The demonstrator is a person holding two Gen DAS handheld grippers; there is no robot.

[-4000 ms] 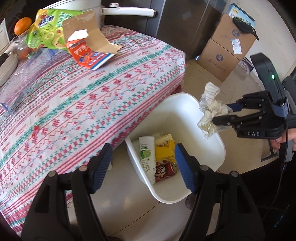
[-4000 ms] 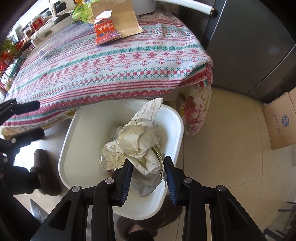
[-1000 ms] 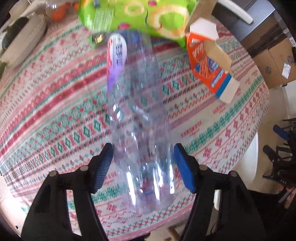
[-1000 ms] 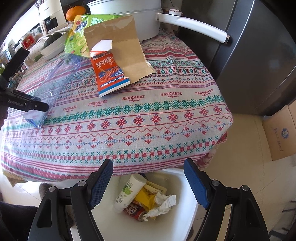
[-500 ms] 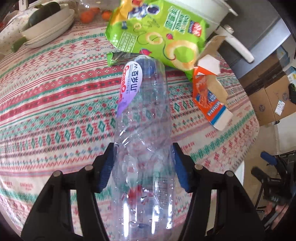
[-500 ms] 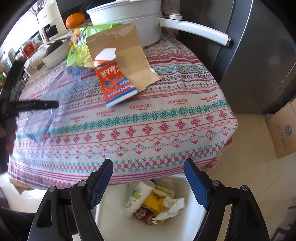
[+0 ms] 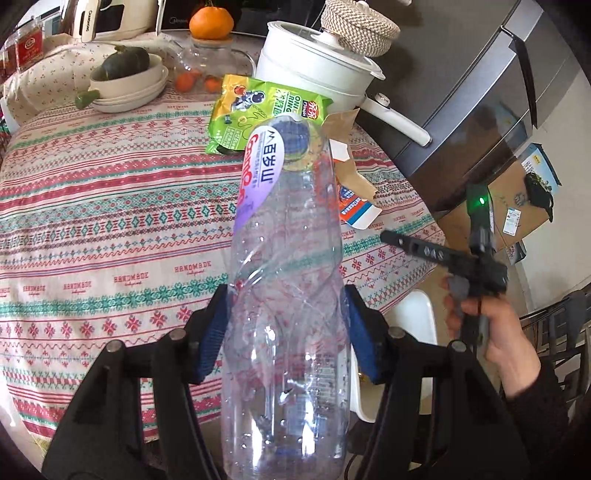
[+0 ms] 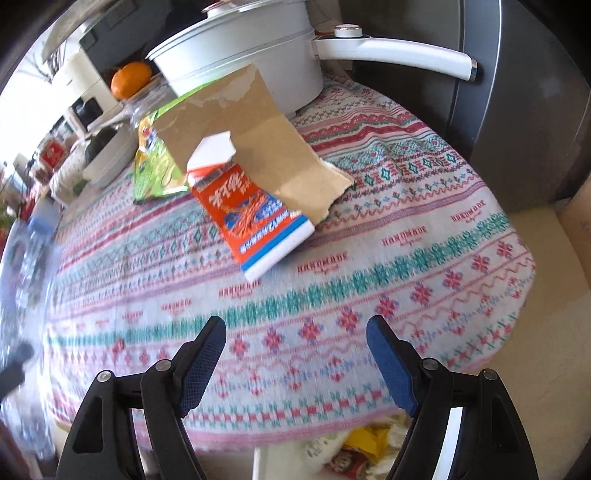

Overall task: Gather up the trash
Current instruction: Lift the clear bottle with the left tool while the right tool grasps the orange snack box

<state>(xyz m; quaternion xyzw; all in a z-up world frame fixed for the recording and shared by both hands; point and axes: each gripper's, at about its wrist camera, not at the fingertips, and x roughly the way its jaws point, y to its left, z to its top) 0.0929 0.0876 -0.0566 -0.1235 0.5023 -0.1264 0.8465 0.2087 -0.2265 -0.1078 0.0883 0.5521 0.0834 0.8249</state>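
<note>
A clear plastic bottle (image 7: 288,295) with a purple label stands up between the blue pads of my left gripper (image 7: 286,306), which is shut on its middle and holds it above the patterned tablecloth (image 7: 110,229). My right gripper (image 8: 295,328) is open and holds nothing, hovering over the table's near edge. In the left wrist view a hand holds that right gripper (image 7: 443,254) at the right. An orange carton (image 8: 255,218) with a torn brown flap (image 8: 258,147) lies ahead of it. A green snack bag (image 7: 258,110) lies behind. The white bin (image 8: 264,459) with trash sits below the table edge.
A white pot (image 7: 314,70) with a long handle (image 8: 399,55) stands at the table's far side, beside stacked bowls (image 7: 125,88) and an orange (image 7: 211,22). A grey fridge (image 7: 480,110) and cardboard boxes (image 7: 517,206) are to the right.
My left gripper closed on the bottle and lifted it off the cloth, tipping upward. My right gripper dropped its crumpled paper in the bin earlier, then moved from over the bin towards the carton.
</note>
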